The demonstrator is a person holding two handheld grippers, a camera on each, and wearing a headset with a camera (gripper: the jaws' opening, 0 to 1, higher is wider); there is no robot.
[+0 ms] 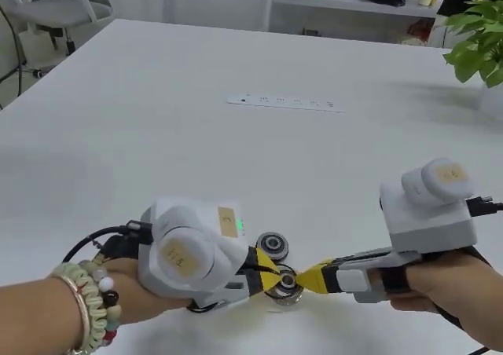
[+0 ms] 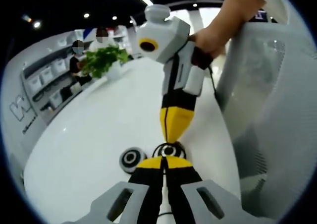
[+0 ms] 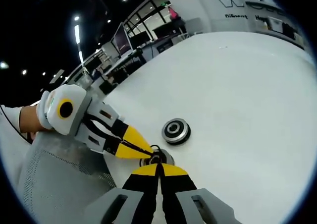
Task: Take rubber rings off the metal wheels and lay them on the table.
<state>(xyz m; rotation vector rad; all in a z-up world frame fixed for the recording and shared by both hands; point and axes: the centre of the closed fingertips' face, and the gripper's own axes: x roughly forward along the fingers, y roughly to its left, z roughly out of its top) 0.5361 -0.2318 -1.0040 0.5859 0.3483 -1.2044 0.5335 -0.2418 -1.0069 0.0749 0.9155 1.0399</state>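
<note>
Near the front edge of the tabletop [image 1: 236, 151], the left gripper [image 1: 273, 274] and right gripper [image 1: 305, 280] both clamp one wheel [image 1: 286, 286] from opposite sides, probably to peel its rubber ring [image 2: 159, 148] — a second wheel [image 1: 272, 245] waits just behind.

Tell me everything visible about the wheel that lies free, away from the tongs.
The free wheel is a round disc lying flat on the white table. It shows concentric rings: silvery metal, a black band that looks like rubber, and a dark centre. Nothing grips it; it sits just beyond the other wheel, with a gap.
</note>
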